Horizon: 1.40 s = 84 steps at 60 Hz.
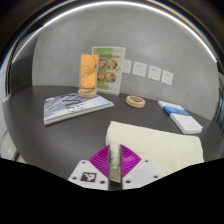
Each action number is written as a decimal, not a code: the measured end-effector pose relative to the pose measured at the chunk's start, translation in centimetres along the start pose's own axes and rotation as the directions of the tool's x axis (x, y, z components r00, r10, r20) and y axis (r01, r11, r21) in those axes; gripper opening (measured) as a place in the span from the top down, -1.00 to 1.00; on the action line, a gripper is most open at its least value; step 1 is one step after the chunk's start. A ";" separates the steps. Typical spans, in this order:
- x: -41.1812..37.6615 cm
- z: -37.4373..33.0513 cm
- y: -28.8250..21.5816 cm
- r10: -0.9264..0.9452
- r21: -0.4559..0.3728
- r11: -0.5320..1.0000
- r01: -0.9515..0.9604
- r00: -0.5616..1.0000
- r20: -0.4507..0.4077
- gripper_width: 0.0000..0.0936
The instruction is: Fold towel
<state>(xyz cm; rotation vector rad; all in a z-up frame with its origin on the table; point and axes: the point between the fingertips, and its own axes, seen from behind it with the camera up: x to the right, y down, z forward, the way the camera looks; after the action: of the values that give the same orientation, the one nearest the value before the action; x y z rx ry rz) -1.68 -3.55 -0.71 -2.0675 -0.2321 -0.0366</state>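
A pale cream towel (155,143) lies on the dark table (85,135), just ahead of my fingers and spreading to the right. My gripper (115,166) has its two magenta pads (100,160) pressed together on a thin edge of the towel, which shows as a pale strip between them. The towel's near edge runs down into the fingers; the part under them is hidden.
A stack of magazines (72,106) lies at the left. A clear container with orange contents (88,75) and a green leaflet stand (107,70) stand at the back. A tape roll (135,101) and a blue-white box (181,117) lie to the right. Wall sockets (146,71) are behind.
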 end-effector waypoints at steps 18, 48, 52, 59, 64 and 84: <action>1.8 -1.2 -2.2 0.056 0.069 0.996 -0.054 0.998 -0.037 0.96; 26.7 -5.1 0.0 0.244 0.085 0.969 -0.231 0.948 -0.204 0.93; 28.0 -4.1 1.5 0.248 0.062 0.969 -0.241 0.948 -0.199 0.93; 29.0 -3.5 2.7 0.250 0.040 0.968 -0.247 0.948 -0.199 0.91; 29.0 -4.0 2.6 0.259 0.040 0.966 -0.257 0.943 -0.207 0.50; 22.0 -14.9 -1.0 0.143 0.086 0.989 -0.124 0.950 -0.277 -0.77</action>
<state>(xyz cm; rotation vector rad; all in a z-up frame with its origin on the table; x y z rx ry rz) 20.79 -12.80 10.11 -1.9782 0.0818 -0.2367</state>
